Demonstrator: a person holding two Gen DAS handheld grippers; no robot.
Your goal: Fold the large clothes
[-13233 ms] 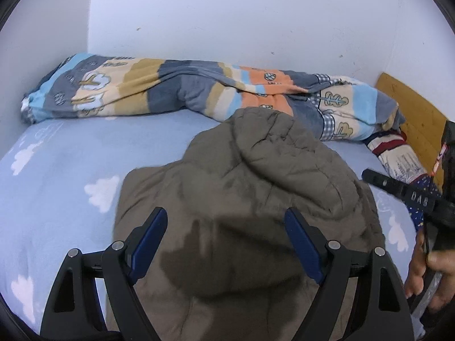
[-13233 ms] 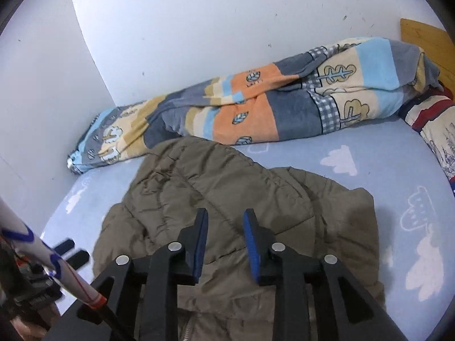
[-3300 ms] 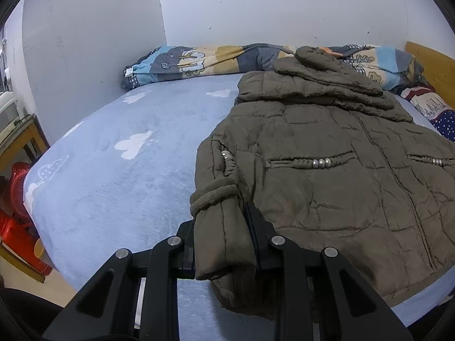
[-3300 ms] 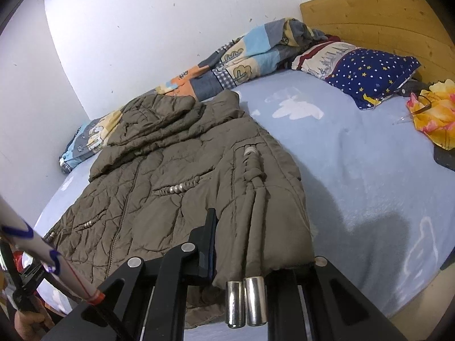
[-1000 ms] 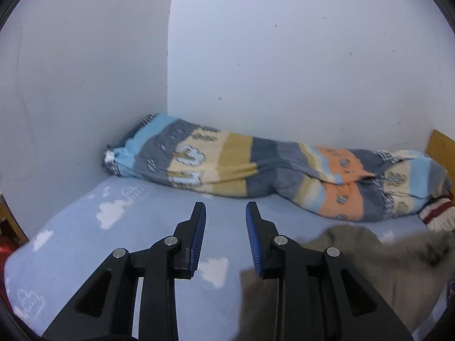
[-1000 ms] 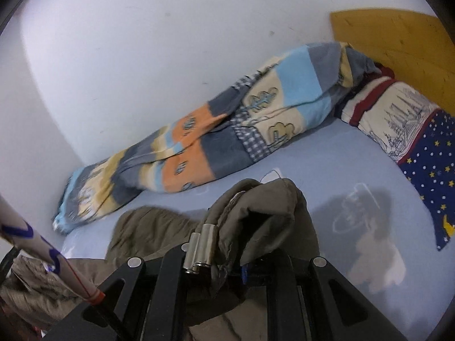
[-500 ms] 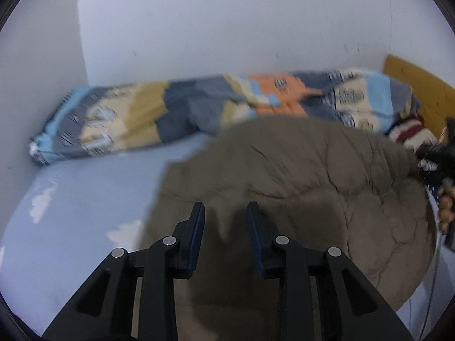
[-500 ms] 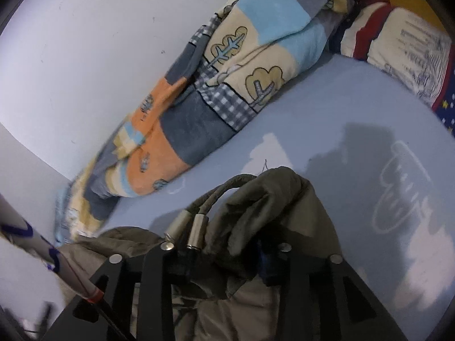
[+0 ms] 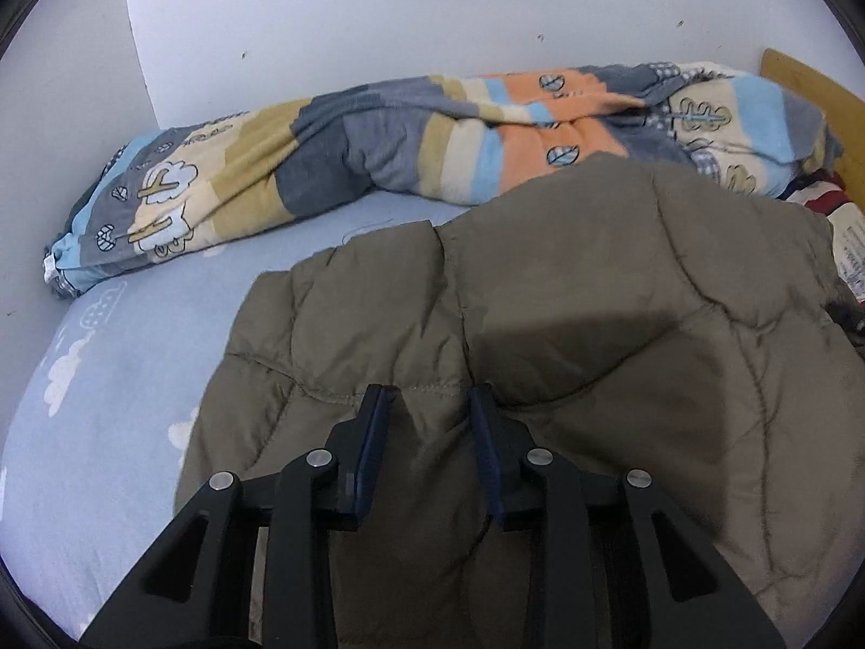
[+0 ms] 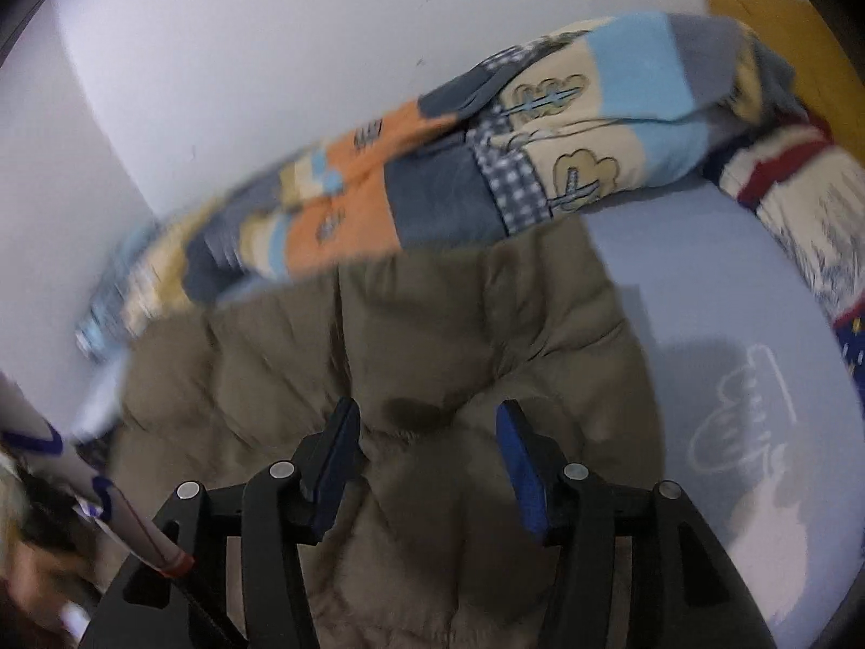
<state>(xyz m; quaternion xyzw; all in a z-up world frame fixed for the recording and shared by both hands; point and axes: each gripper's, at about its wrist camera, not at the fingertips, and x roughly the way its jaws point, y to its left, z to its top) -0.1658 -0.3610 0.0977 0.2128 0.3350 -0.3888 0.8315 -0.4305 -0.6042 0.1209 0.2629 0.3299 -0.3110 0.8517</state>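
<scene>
The olive-brown quilted puffer jacket (image 9: 567,324) lies on the pale blue cloud-print bed sheet (image 9: 108,405), doubled over so that its smooth back faces up, filling the middle of both views from 6 o'clock toward the centre.

The left tongs (image 9: 427,432) stand narrowly parted, hovering over a stitched seam of the jacket; a ridge of fabric shows in the gap, but I cannot tell whether the pads press on it, and their jaws have just been opening a little. The right tongs (image 10: 427,449) are released: their jaws have just been opening, and they stand wide with the jacket lying slack below them, gripped by neither pad.

The step in hand looks like setting the fold down and letting go. To do it well, both tongs should lift straight off so the padded layers are not dragged askew, then press along the fold line, since such puffy stuffing tends to spring back. The edges at 9 and 3 o'clock should be squared before any further fold.

Around it, a rolled patchwork blanket in blue, orange, cream and grey (image 9: 432,124) runs along the white wall (image 9: 432,11) from 9 to 2 o'clock, touching or just beside the jacket's far edge, which leaves little room to push the bundle away. A red-and-white striped pillow (image 10: 784,173) lies at 3 o'clock, and a wooden headboard (image 10: 767,16) at 1 o'clock.
</scene>
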